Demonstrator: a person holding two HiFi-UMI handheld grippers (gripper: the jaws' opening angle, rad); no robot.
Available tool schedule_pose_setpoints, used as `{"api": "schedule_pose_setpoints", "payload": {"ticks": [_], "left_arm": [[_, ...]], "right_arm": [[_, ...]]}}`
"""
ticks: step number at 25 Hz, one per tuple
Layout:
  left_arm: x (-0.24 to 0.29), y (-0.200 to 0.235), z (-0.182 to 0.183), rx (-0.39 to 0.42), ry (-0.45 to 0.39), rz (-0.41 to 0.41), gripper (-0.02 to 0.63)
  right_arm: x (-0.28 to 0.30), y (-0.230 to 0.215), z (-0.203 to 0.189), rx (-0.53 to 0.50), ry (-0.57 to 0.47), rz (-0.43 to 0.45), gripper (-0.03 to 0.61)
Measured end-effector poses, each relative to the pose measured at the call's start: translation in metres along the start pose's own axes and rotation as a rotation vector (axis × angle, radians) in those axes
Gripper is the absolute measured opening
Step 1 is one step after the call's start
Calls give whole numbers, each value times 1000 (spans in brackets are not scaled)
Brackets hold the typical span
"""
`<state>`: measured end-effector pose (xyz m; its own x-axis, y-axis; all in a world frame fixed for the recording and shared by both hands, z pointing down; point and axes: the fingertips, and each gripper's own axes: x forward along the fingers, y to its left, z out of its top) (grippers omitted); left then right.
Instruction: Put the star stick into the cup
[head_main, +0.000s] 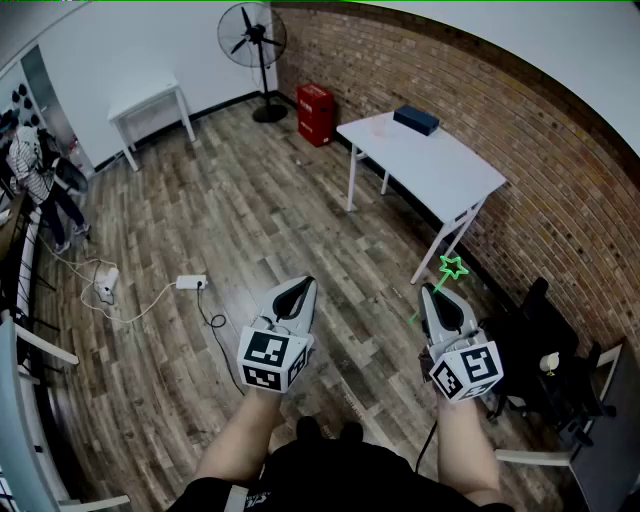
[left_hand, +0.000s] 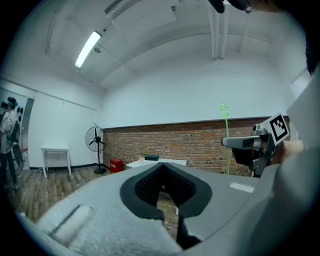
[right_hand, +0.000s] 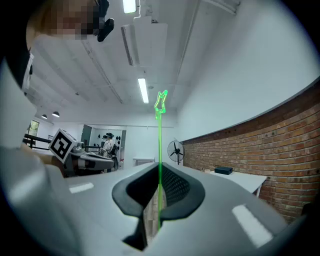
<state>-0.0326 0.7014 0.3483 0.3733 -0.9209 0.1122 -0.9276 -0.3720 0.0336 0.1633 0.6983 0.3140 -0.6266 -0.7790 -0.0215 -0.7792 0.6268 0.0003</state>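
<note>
My right gripper (head_main: 432, 291) is shut on a thin green star stick (head_main: 453, 267), whose star tip points up and away from the jaws. The right gripper view shows the stick (right_hand: 160, 150) rising straight out between the closed pads of the right gripper (right_hand: 159, 172) to the star (right_hand: 160, 102). My left gripper (head_main: 303, 284) hangs beside it over the wooden floor, shut with nothing in it (left_hand: 161, 169). From the left gripper view the stick (left_hand: 227, 145) stands upright in the other gripper. A small pale cup (head_main: 378, 126) appears to stand on the white table (head_main: 440, 170) ahead.
A dark box (head_main: 416, 120) lies at the table's far end by the brick wall. Beyond are a red crate (head_main: 315, 113), a standing fan (head_main: 252, 40) and a second white table (head_main: 150, 105). A power strip with cables (head_main: 190, 283) lies on the floor; a person (head_main: 30, 170) stands far left; black furniture (head_main: 540, 350) right.
</note>
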Motion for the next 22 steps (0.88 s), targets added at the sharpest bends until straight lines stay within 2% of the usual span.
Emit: {"api": "schedule_pose_setpoints", "payload": {"ticks": [3,9,16,22], "left_arm": [[7,-9,-7,13,4,11,6],[13,-28,-15,-10,16,19,6],[17,-42,-19,-42,12,59,6],[26,-58,-23,-41,13,55,6]], "right_arm": [[-6,-12,-2,16,-8,-6,9],[-20,-30,-12,71,1,-12,9],[-39,-41,-17,87,-3,56,11],[-51,-61,-25,117,2,52,11]]}}
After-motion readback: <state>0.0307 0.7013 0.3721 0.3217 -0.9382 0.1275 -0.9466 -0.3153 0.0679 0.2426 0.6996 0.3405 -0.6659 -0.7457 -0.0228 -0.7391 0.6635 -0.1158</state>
